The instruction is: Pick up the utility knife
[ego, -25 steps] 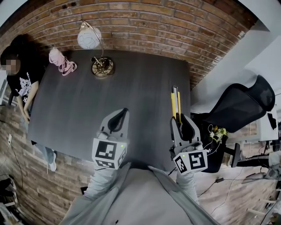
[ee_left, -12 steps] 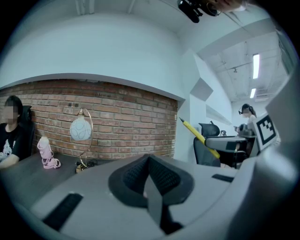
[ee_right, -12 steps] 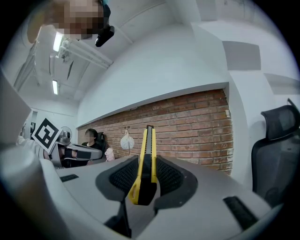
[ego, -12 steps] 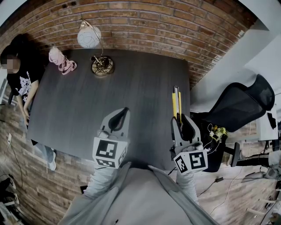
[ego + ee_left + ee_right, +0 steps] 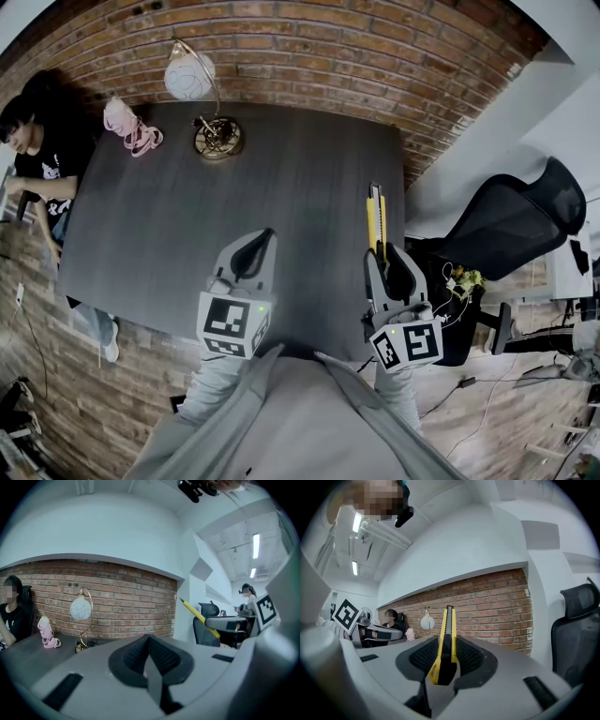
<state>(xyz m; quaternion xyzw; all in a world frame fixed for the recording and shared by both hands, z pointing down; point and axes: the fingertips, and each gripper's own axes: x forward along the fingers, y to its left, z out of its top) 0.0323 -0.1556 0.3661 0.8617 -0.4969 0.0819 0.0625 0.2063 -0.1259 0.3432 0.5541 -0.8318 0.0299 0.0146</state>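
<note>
Brick wall (image 5: 328, 56) | dark table (image 5: 281, 187), lamp (image 5: 217, 141) | office chair (image 5: 511, 225) | utility knife (image 5: 376, 217) gripped

Leaving broad bare room across the middle of the table (image 5: 281, 178). Closing off the far side with the brick wall (image 5: 309, 56). Crowding the far left corner with a lamp (image 5: 217, 139) and a pink bundle (image 5: 131, 131) near it. Hemming in the left edge with a seated person (image 5: 42, 159). Guarding the right side with an office chair (image 5: 516, 225), apart from the table. Narrowing the near right edge with the utility knife (image 5: 376, 214), jutting forward from the right gripper (image 5: 384, 255), clamped there.
</note>
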